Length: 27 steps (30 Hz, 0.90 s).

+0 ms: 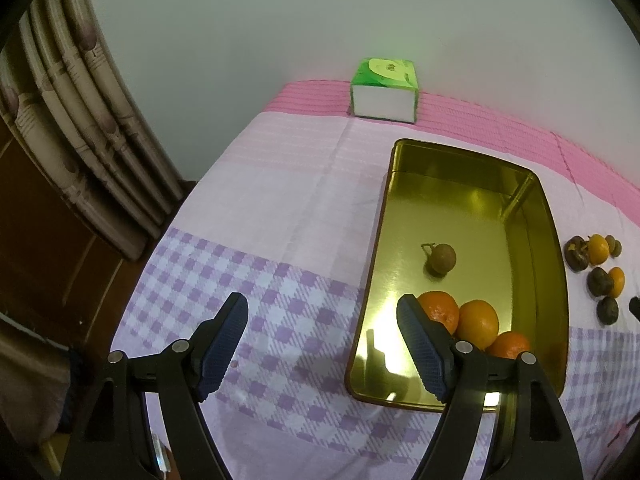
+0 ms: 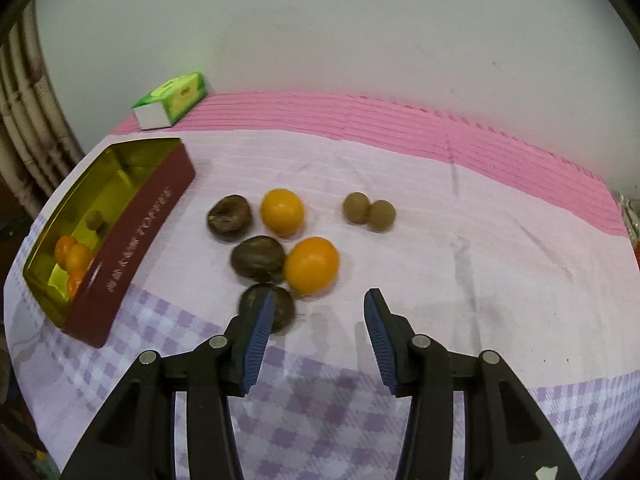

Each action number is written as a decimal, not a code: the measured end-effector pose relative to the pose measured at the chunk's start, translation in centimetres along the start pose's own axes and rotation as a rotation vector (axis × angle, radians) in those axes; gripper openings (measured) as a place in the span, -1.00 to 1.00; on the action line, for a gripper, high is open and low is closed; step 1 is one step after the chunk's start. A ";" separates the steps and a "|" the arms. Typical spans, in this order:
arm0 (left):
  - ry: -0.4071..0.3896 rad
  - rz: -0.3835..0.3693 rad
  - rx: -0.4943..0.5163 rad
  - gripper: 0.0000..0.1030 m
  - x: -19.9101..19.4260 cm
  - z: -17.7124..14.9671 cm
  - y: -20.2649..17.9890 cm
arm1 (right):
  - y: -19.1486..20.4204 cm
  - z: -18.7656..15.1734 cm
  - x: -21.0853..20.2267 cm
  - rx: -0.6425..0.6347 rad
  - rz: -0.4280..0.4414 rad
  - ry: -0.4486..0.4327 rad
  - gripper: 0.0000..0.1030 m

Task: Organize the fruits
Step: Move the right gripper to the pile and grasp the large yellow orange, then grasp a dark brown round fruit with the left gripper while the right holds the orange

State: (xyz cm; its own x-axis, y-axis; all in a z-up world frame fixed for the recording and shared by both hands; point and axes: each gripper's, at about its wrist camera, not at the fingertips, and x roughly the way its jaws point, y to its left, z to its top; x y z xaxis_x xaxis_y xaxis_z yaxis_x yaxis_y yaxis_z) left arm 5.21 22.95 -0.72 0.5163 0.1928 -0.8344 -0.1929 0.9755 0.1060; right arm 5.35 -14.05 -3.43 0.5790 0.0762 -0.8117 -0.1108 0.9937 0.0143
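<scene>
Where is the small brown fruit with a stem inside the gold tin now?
In the left wrist view the small brown fruit lies alone mid-floor in the gold tin, behind the three oranges clustered at the near end.

One gold tin sat on the cloth, holding three oranges and one small brown fruit. Outside the tin, on the cloth: two yellow-orange citrus, three dark brown wrinkled fruits and two small greenish-brown round fruits, touching each other. That made four fruits in the tin, seven loose, eleven in all. One green tissue box stood at the far edge. Two grippers were visible, one per wrist view.
</scene>
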 end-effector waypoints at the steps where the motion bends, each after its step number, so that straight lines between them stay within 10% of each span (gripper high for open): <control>1: -0.001 -0.003 0.002 0.50 0.0 0.0 -0.1 | -0.1 0.1 0.1 0.006 0.003 0.001 -0.14; 27: -0.035 -0.014 0.040 0.50 -0.2 -0.1 -1.3 | -0.6 1.6 5.6 -0.009 0.048 0.052 -0.29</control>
State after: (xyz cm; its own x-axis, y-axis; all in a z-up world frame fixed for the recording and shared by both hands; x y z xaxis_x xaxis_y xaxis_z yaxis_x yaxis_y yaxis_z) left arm 5.27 21.67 -0.69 0.5476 0.1821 -0.8167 -0.1523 0.9814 0.1166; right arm 9.99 -14.12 -7.05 0.5299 0.1188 -0.8397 -0.1444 0.9883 0.0487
